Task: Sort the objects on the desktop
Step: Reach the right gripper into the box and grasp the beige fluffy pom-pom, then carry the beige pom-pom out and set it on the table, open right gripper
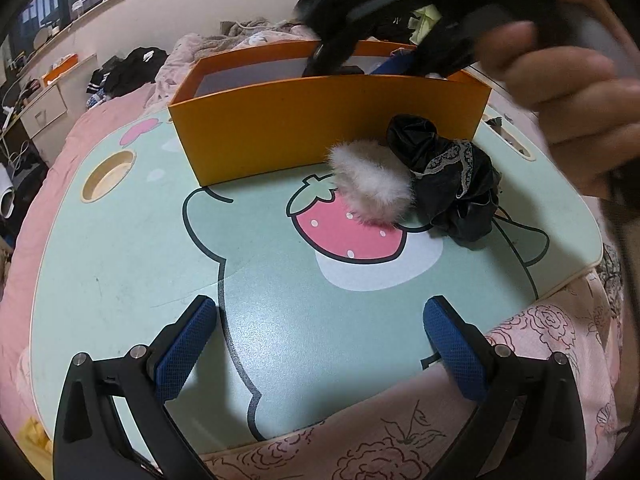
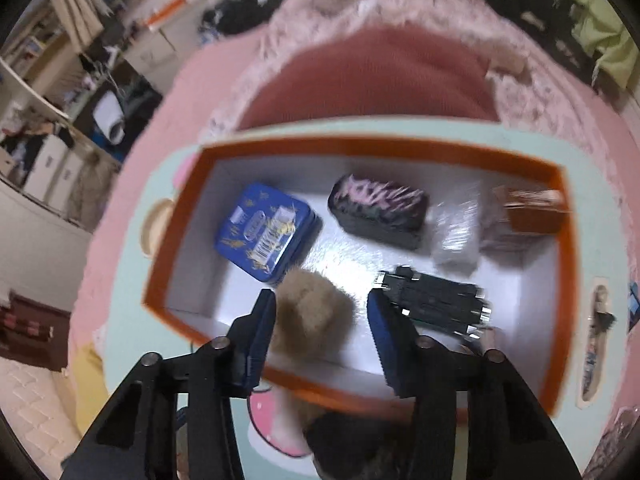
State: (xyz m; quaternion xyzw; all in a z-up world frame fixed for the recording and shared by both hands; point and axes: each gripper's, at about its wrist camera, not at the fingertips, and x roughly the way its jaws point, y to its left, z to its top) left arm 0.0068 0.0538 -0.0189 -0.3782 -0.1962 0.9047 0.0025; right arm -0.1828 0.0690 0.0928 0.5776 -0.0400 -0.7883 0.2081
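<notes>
desk (image 1: pixel 120 248): mint, strawberry print, on pink bed (image 1: pixel 48 152) | orange box (image 1: pixel 320 120) | left gripper (image 1: pixel 320 336) wide, empty | right gripper (image 2: pixel 322 316) pinching tan pompom (image 2: pixel 312 312)

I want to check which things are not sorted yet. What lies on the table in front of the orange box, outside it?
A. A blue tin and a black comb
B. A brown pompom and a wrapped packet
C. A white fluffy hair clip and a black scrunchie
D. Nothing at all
C: in the left wrist view the white fluffy hair clip and the black scrunchie lie on the table, against the front wall of the orange box.
</notes>
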